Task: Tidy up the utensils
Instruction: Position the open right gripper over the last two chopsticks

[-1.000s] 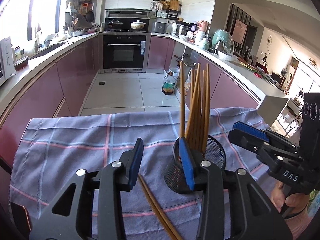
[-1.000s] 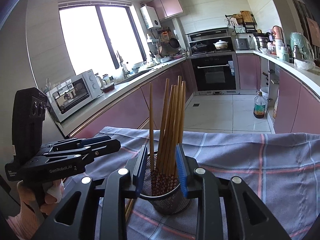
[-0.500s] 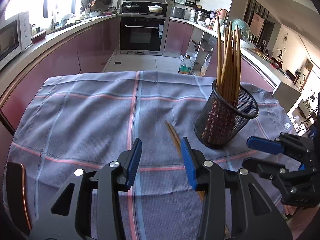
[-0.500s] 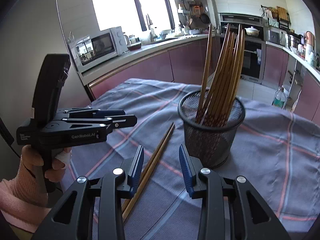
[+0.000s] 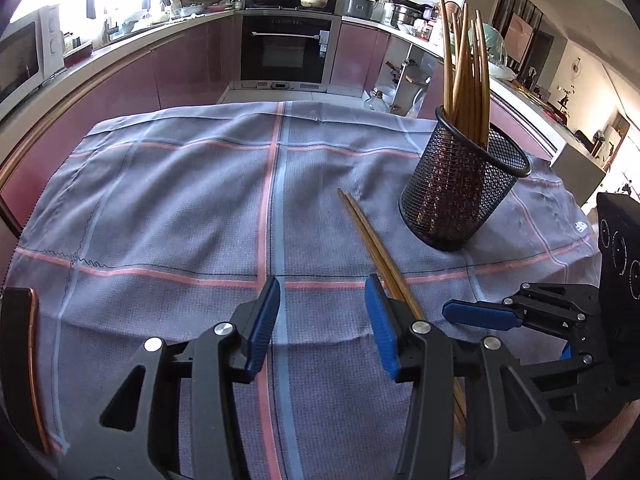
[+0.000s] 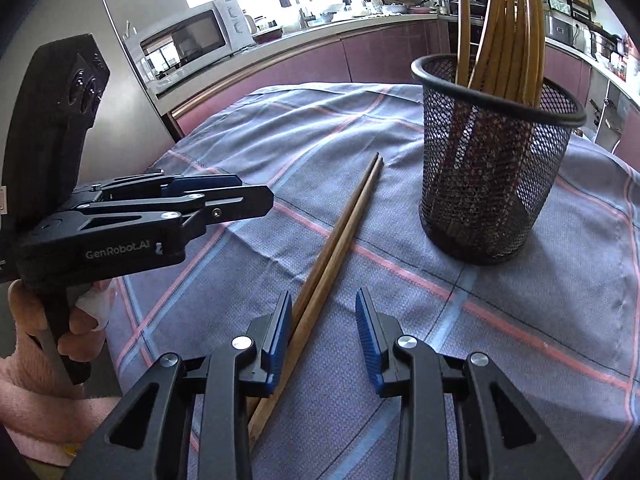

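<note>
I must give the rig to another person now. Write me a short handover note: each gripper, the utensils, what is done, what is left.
Left gripper: open, nothing held, jaws just opening.
Right gripper: open, nothing held, jaws just closing a little, loose chopsticks at its left pad.
Mesh holder: upright on the checked cloth, bundle of chopsticks standing in it.
Done: most chopsticks are in.
Left: pick up the loose pair, probably put it in the holder.

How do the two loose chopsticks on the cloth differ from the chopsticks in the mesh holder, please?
The two loose chopsticks lie flat, side by side on the checked cloth, while the chopsticks in the holder stand upright, fanned out inside the black mesh holder. The loose pair is only two; the holder's bundle is clearly larger. The loose pair sits outside, beside the holder and apart from it. Both sets look like the same brown wood.
</note>
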`<state>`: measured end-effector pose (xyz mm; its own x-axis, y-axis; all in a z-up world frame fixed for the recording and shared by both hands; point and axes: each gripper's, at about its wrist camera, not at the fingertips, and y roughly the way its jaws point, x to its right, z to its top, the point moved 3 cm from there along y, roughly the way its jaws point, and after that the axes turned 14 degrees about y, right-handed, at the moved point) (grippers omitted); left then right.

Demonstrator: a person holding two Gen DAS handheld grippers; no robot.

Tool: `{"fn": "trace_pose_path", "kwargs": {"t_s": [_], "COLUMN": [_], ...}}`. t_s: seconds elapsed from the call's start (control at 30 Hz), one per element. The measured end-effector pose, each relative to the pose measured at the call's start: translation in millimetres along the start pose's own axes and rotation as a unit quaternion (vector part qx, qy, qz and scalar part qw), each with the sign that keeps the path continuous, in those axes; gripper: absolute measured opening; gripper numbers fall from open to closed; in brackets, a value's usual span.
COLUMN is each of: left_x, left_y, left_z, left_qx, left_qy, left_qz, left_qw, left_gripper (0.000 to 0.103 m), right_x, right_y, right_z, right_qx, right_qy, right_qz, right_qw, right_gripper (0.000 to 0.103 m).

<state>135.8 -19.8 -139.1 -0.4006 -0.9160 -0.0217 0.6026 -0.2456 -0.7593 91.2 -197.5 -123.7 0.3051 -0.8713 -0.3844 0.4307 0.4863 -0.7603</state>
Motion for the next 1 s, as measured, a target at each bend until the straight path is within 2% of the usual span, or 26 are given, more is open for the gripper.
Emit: {"fn": "trace_pose_path", "kwargs": {"t_s": [0.33, 0.73, 0.83, 1.0], "left_x": [17.8, 45.6, 49.6, 53.7], "left_y": [8.1, 28.6, 32.9, 31.0], "left_z": [-2.3, -3.2, -4.0, -4.6], "left_qx": [-0.009, -0.033, -0.039, -0.04], "left_qy": [0.023, 0.062, 0.072, 0.077], "left_qz": [-0.02, -0.051, -0.046, -0.057], "left_qw": [0.9995, 0.9963, 0.9956, 0.9946], "left_gripper": [0.045, 0.046, 0.043, 0.024], "right_x": [9.4, 22.0, 23.9, 24.1], "right_y": [-4.1, -9.6, -10.6, -9.3], "right_z": [-0.5, 0.5, 0.8, 2.6], "right_qx": [0.005, 0.006, 0.005, 0.003], "right_qy": [0.008, 0.028, 0.029, 0.03], "right_qz": [-0.012, -0.001, 0.0, 0.004], "right_qw": [1.0, 1.0, 1.0, 1.0], "right_gripper": [0.025, 0.024, 0.025, 0.025]}}
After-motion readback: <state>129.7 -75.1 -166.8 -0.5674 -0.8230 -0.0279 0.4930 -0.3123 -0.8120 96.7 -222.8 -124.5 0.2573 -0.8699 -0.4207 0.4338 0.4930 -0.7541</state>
